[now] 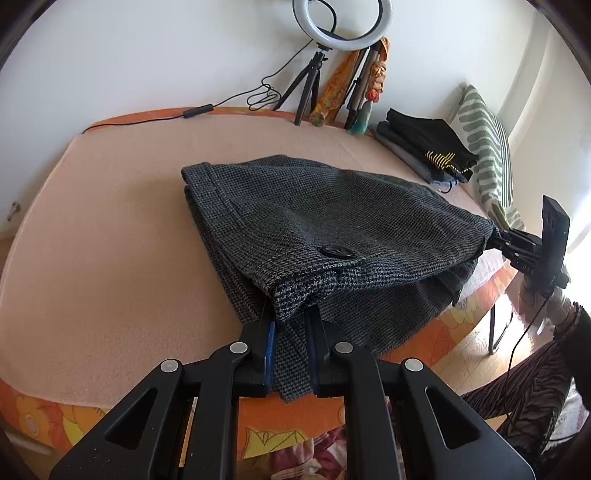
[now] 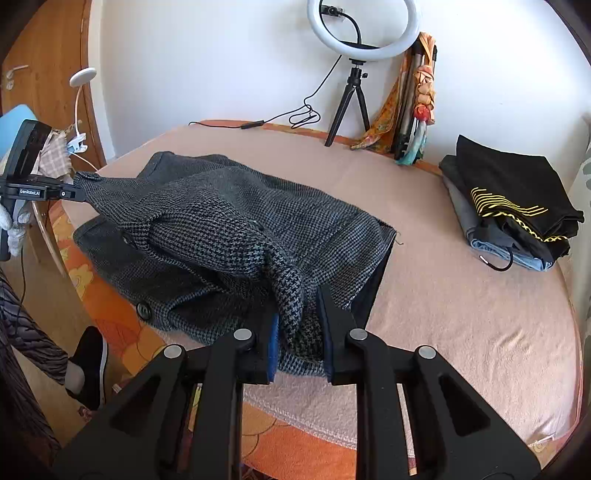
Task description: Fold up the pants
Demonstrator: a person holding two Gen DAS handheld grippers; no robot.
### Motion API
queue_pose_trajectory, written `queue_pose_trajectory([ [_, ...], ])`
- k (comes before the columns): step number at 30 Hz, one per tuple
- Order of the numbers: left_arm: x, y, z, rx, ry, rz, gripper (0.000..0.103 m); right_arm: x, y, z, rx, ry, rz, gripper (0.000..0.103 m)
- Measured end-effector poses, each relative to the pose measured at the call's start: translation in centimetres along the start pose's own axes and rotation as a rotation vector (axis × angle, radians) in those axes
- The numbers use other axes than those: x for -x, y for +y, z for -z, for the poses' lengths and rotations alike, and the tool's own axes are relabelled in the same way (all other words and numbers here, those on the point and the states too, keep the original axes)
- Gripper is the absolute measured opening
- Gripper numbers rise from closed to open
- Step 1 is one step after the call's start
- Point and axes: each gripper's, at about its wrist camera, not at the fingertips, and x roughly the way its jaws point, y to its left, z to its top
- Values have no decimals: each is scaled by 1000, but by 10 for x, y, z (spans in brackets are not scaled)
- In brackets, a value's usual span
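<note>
**Both grippers clamped on the waistband of grey houndstooth pants**

A table (image 2: 461, 325) covered by a pale pink cloth over an orange floral one fills both views, set against a white wall (image 2: 221, 55).

On the near half of it lie the grey houndstooth pants (image 1: 314, 221), doubled over themselves, with the lower layers flat on the pink cloth and the top layer pulled up off them. A hemmed edge of the pants points toward the wall, and the waistband end hangs at the table's front edge.

At the far right corner sits a stack of folded clothes (image 2: 509, 206), topped by a black garment with yellow stripes, well apart from the pants.

A ring light (image 2: 364, 29) on a small black tripod stands by the wall, its cable trailing over the table's back edge. Beside it lean some poles wrapped in orange patterned fabric (image 2: 413, 99).

The left gripper (image 1: 290, 336) has its blue-padded jaws closed on a bunched corner of the waistband, just below a flap carrying a large black button (image 1: 335, 252).

The right gripper (image 2: 299, 325) is likewise closed on a twisted fold of the houndstooth cloth, which rises in a ridge from between its pads. In the left wrist view it pinches the far right end of the raised layer, which is stretched between the two tools.
</note>
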Motion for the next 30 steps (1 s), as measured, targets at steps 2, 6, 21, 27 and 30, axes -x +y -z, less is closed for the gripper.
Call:
queue_pose_trajectory([
  [2, 1, -2, 10, -20, 33, -11, 12, 2, 3, 10, 23, 29, 9, 30],
  [6, 15, -4, 26, -51, 77, -30, 13, 11, -5, 25, 19, 71, 21, 36],
  [21, -12, -38, -26, -127, 6, -1, 18, 2, -78, 36, -689, 101, -148, 69],
  [27, -50, -79, -17, -189, 77, 83, 18, -19, -66, 40, -715, 141, -177, 45],
  [30, -65, -96, -9, -257, 117, 74, 18, -20, -63, 35, -663, 141, -115, 13],
])
